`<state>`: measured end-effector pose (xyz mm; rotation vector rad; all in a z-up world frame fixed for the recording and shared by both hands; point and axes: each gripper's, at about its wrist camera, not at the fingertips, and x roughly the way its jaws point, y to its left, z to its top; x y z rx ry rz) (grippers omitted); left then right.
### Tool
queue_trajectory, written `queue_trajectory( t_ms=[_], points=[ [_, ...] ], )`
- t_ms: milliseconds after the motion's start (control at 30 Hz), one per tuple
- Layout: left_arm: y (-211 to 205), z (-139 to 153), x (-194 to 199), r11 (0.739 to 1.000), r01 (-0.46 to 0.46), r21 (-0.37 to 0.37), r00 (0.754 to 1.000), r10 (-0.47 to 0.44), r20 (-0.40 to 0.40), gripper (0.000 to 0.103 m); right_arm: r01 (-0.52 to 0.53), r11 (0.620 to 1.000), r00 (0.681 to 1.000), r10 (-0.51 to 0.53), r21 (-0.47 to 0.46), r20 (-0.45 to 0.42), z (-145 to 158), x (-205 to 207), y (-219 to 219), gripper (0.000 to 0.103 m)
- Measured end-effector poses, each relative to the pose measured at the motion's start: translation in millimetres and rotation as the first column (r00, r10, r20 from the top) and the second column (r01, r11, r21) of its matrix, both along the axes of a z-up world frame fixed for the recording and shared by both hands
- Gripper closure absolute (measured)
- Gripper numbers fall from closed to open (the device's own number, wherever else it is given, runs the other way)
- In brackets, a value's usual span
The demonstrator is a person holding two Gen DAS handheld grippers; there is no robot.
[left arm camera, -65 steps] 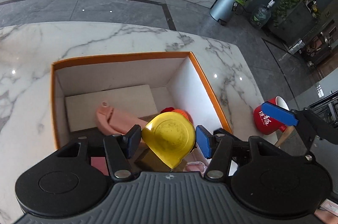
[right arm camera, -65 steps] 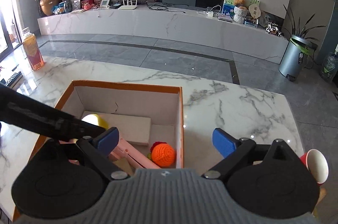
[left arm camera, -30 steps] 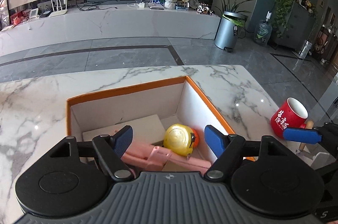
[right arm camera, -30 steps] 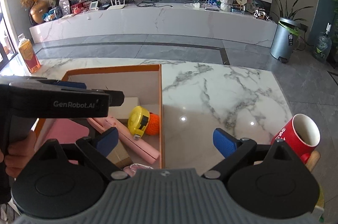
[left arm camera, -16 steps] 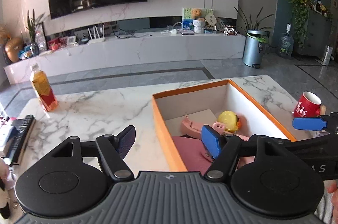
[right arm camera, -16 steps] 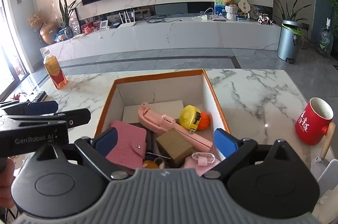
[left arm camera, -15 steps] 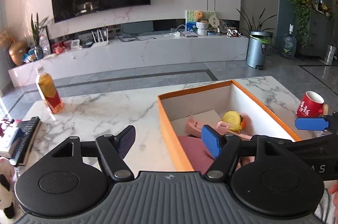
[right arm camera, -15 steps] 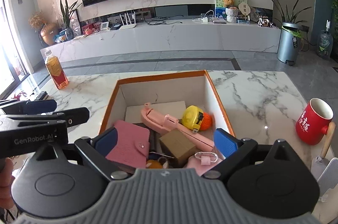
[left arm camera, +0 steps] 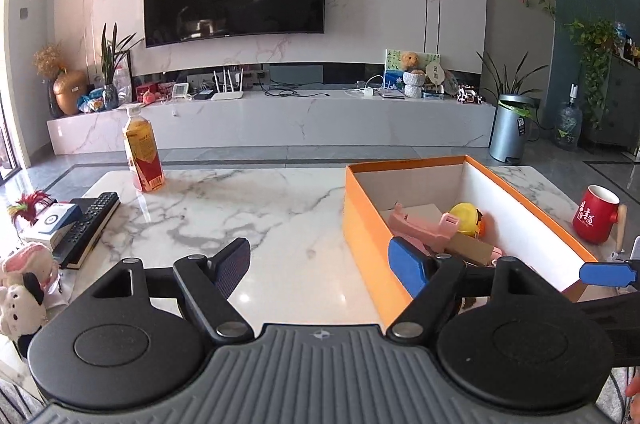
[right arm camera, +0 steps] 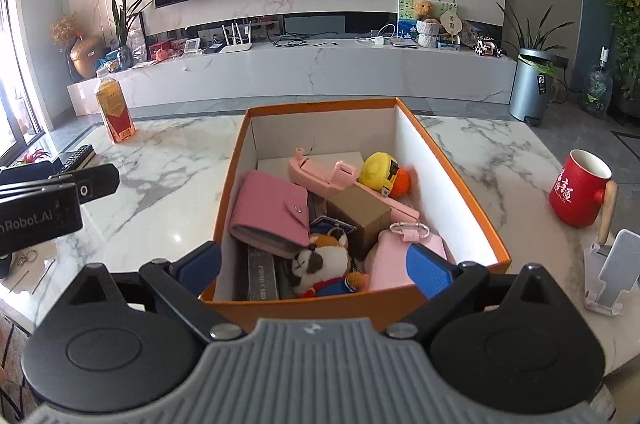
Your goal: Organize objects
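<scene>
An orange box [right arm camera: 460,192] with white inner walls stands on the marble table. In it lie a yellow tape measure [right arm camera: 378,172], a pink wallet [right arm camera: 272,212], a brown cube [right arm camera: 358,214], a plush keychain [right arm camera: 324,260] and a pink pouch [right arm camera: 400,256]. My right gripper [right arm camera: 314,266] hovers open over the box's near end and grips nothing. My left gripper [left arm camera: 320,264] is left of the box [left arm camera: 360,216], over bare marble. Its jaws are opening with nothing between them. The tape measure [left arm camera: 464,220] also shows in the left wrist view.
A red mug [right arm camera: 580,192] and a white phone stand [right arm camera: 612,272] sit right of the box. A drink bottle [left arm camera: 142,156] stands at the far left. A remote [left arm camera: 88,228], a small white box [left arm camera: 52,224] and a plush toy [left arm camera: 20,288] crowd the table's left edge.
The left gripper let go of the yellow tape measure, which now lies in the box, and swung left off the box. The right gripper drew back and shifted left to face the box.
</scene>
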<state>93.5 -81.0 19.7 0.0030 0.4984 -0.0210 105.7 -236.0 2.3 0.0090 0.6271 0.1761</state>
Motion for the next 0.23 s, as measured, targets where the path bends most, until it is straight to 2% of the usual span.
queue_trajectory(
  t_ms=[233],
  points=[
    [5.9, -5.5, -5.9, 1.0, 0.005, -0.007, 1.0, -0.005, 0.001, 0.012, 0.029, 0.999, 1.0, -0.029, 0.016, -0.003, 0.3, -9.8, -2.0, 0.004]
  ],
)
